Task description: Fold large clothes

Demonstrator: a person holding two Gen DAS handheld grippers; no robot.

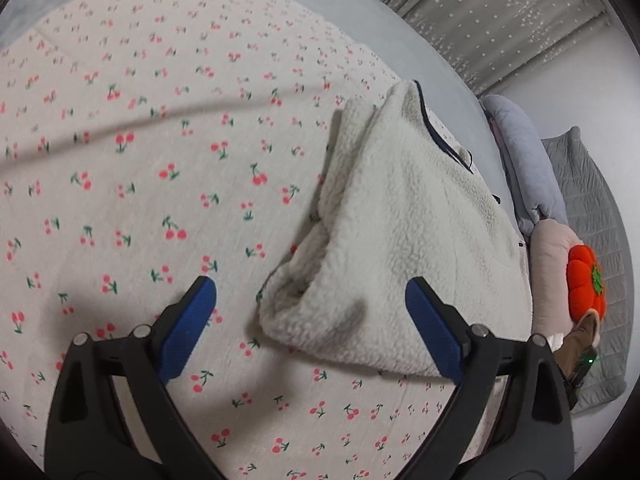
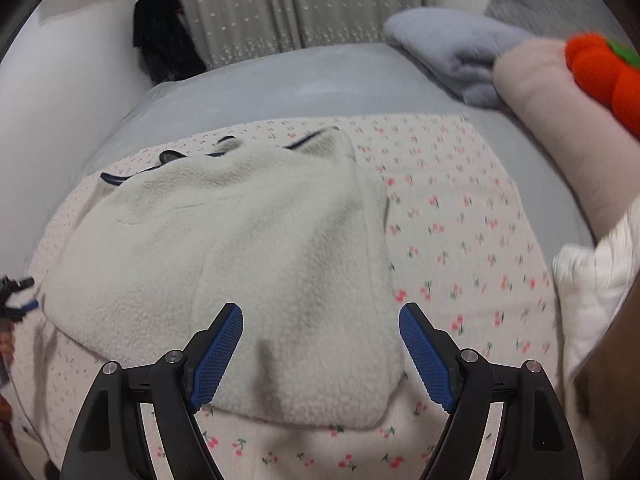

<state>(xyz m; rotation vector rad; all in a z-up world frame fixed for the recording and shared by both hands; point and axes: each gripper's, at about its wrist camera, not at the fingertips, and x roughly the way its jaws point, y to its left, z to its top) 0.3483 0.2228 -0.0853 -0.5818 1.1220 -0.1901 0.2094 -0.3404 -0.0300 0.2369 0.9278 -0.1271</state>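
A cream fleece garment [image 1: 396, 216] with dark navy trim lies folded on a cherry-print sheet [image 1: 132, 168]. My left gripper [image 1: 311, 292] is open and empty, its blue pads on either side of the garment's near corner, just above it. In the right wrist view the same fleece [image 2: 240, 248] lies spread ahead, navy trim at its far edge. My right gripper [image 2: 321, 316] is open and empty over the garment's near edge. The left gripper shows small at the far left of the right wrist view [image 2: 18, 296].
The sheet [image 2: 460, 248] covers a grey bed [image 2: 280, 80]. A folded grey blanket [image 2: 448, 52], a beige pillow [image 2: 560, 128] and an orange pumpkin plush [image 2: 600, 68] lie at the right. Grey curtains [image 2: 248, 4] and a dark hanging garment [image 2: 160, 36] stand behind.
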